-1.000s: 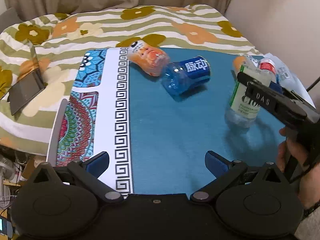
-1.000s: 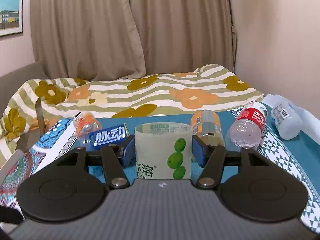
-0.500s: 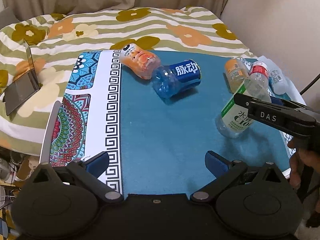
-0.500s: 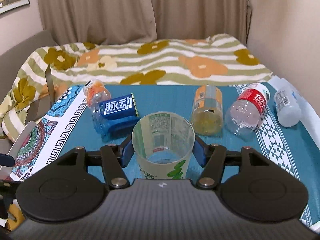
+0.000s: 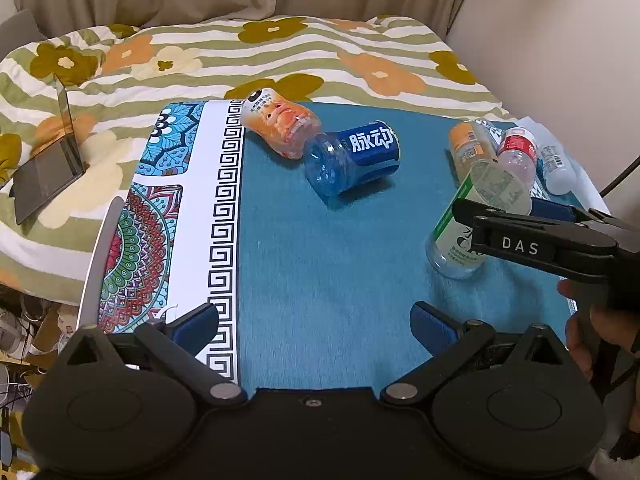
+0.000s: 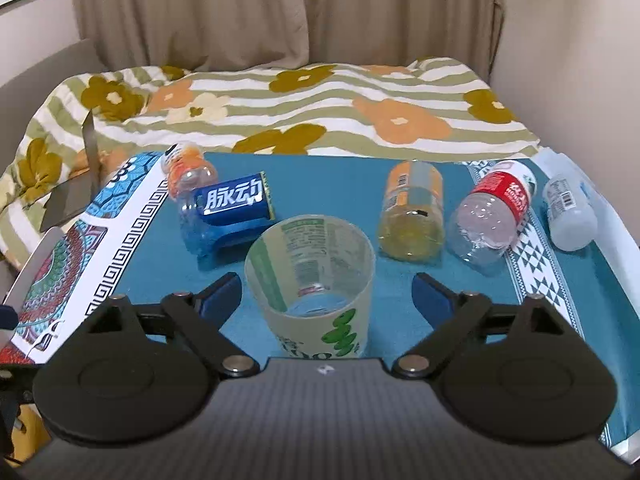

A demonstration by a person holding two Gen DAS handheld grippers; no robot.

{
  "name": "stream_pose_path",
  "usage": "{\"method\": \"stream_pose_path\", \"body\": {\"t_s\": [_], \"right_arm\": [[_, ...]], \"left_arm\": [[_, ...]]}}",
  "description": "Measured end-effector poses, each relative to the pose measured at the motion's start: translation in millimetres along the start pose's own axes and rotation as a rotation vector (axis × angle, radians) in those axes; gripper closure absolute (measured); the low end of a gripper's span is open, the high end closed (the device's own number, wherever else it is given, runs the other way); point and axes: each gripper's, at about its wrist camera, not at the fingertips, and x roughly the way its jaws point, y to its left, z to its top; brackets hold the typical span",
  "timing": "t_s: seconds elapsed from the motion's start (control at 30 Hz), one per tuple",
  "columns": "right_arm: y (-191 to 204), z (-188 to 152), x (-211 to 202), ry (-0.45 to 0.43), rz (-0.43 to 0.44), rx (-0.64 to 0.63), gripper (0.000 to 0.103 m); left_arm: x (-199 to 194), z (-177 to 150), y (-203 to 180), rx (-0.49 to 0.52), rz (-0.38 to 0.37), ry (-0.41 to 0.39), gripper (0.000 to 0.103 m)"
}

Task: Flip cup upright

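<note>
Between open right tongs (image 6: 326, 296): cup (image 6: 316, 276) upright, mouth up.

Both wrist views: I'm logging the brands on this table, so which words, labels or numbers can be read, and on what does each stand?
"脉动": blue label of the blue bottle lying on its side.
"DAS": side of the right gripper, seen from the left wrist view.
Green-labelled cup: print too blurred to read.
Red-labelled bottle: white characters too small.
Orange-labelled cup, orange bottle, clear bottle: unreadable.
</note>
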Motion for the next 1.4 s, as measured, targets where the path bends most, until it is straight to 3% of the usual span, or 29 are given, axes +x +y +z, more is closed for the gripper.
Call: {"method": "stream_pose_path", "body": {"t_s": [0.3, 0.77, 0.93, 1.4], "right_arm": [[-9, 2, -5, 0.082, 0.019, 0.017, 0.000], [-54, 31, -104, 0.165, -0.042, -0.044, 0.000], [-76, 25, -119, 0.167, -0.074, -0.018, 0.000], [-100, 14, -128, 0.158, -0.063, 0.035, 0.000]], "left_arm": [[-11, 0, -9, 0.000, 0.009, -0.021, 0.000], [-67, 14, -49, 0.006, 0.060, -0.181, 0.000], [-73, 11, -63, 0.019, 0.085, -0.223, 0.000], [-78, 3, -85, 0.033, 0.116, -0.257, 0.000]]}}
